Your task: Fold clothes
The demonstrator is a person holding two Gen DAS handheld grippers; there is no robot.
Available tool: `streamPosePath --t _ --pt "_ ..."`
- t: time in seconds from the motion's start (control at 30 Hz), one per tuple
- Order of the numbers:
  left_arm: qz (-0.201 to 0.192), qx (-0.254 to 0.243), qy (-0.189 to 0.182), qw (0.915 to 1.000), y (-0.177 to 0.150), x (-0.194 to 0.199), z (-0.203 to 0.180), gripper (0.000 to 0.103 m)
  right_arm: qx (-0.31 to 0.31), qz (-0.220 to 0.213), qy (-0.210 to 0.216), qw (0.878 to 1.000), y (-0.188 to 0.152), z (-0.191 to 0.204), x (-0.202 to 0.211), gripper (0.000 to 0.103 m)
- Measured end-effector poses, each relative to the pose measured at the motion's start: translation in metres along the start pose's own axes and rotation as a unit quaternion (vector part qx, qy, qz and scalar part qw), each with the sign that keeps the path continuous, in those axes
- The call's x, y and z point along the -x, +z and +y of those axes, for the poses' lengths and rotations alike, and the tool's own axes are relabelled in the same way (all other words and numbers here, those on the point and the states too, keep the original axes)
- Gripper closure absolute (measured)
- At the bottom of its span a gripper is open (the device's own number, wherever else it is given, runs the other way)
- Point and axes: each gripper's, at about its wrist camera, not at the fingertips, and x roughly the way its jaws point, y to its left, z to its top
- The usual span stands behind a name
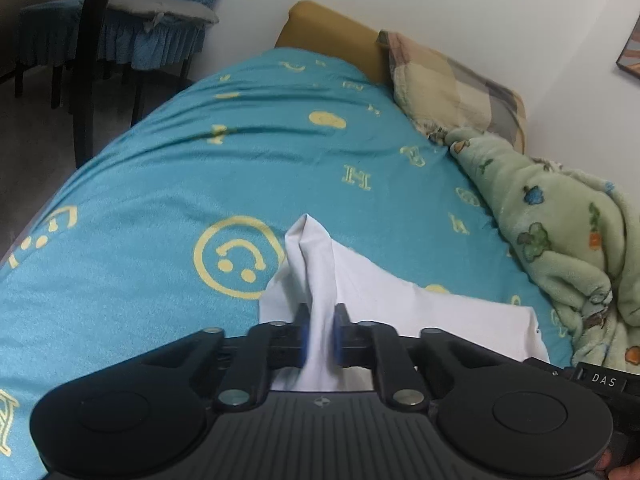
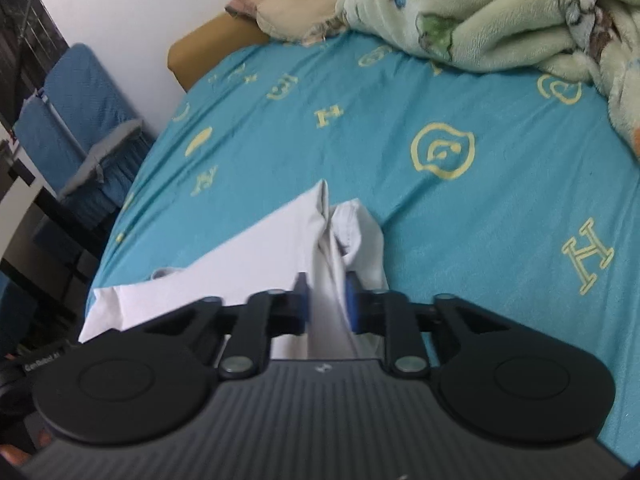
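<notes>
White wall (image 1: 440, 4) ahead of me, blue-covered chairs (image 1: 160, 20) beside a dark table leg (image 1: 86, 60) (grey floor (image 1: 36, 120) below).

So I'm working over a bed (image 1: 168, 184) with a teal sheet (image 2: 460, 248) covered in yellow smileys and H letters. Lying on it: a white garment (image 1: 384, 292), a bunched-up green fleece blanket (image 1: 560, 236) along the wall side, and a beige patchwork pillow (image 1: 448, 80) at the far end.

white garment (image 1: 362, 292): 1 | grippers: 2, left gripper (image 1: 321, 330), right gripper (image 2: 326, 304) | teal bedsheet (image 1: 160, 184): 1 | green fleece blanket (image 1: 560, 236): 1 | patchwork pillow (image 1: 448, 80): 1 | blue-covered chairs (image 1: 160, 20): 2
</notes>
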Motion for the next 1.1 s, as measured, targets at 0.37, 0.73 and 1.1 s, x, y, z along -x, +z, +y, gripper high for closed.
streamPosePath --t 0.37,0.73,1.1 --pt "-0.041 -0.039 -0.015 0.9983 0.018 -0.006 -0.029 0.097 0.0 -0.068 -0.038 0.997 0.011 -0.004 0.011 0.094" --pt "-0.041 -0.082 0.005 0.9957 0.013 0.003 -0.034 0.036 -0.01 -0.119 -0.03 0.992 0.011 -0.001 0.019 0.02" --pt "0.019 -0.177 0.051 0.9826 -0.021 -0.04 -0.052 0.036 0.146 -0.013 0.0 0.989 -0.015 0.021 -0.049 0.036"
